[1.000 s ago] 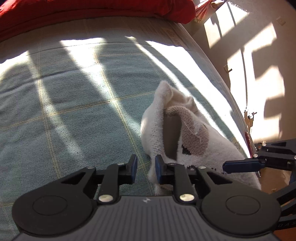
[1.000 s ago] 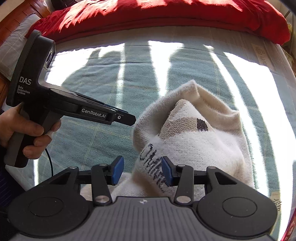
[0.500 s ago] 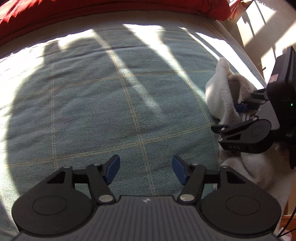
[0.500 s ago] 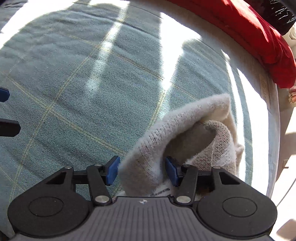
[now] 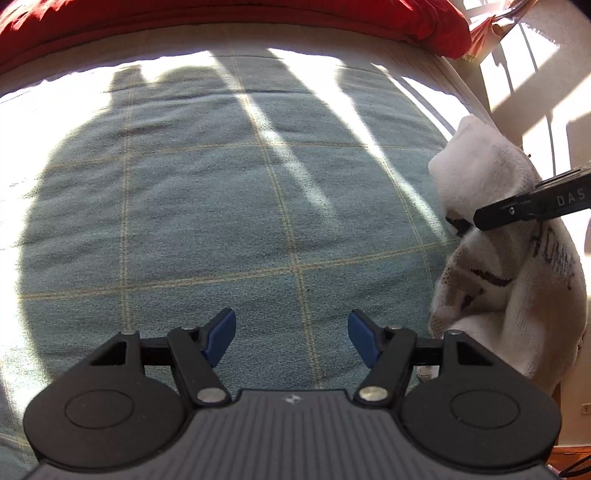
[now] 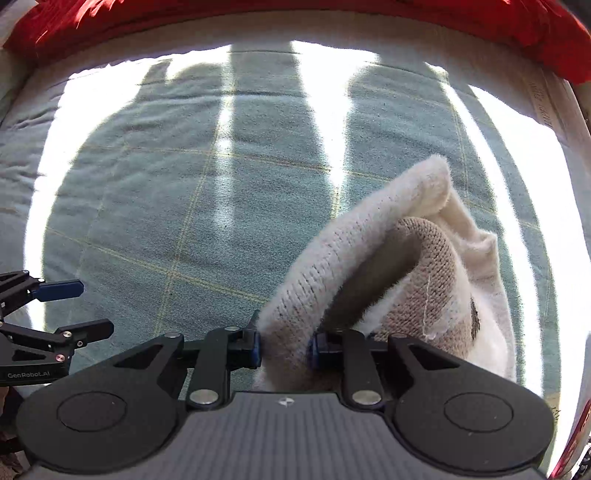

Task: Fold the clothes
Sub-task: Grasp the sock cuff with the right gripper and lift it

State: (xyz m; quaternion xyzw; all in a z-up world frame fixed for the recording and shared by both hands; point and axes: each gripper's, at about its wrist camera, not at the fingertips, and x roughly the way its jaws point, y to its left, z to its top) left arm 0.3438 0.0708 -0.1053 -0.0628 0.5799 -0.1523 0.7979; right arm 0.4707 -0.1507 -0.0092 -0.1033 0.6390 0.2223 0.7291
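Note:
A white knitted sock [image 6: 388,266] with a brown heel patch and black lettering lies bunched over the teal checked bedspread [image 6: 184,206]. My right gripper [image 6: 284,349] is shut on the sock's cuff and holds it raised. In the left wrist view the sock [image 5: 495,258] hangs at the far right, partly behind the right gripper's black body. My left gripper [image 5: 291,338] is open and empty above the bedspread [image 5: 221,221], left of the sock. It also shows in the right wrist view [image 6: 77,308] at the far left.
A red quilt [image 5: 221,18] lies along the far edge of the bed and also shows in the right wrist view [image 6: 295,14]. The bed's right edge [image 5: 465,92] drops to a sunlit floor. Strong sun stripes and shadows cross the bedspread.
My left gripper let go of the sock, opened wide and moved left away from it. My right gripper closed on the sock's cuff and lifted it.

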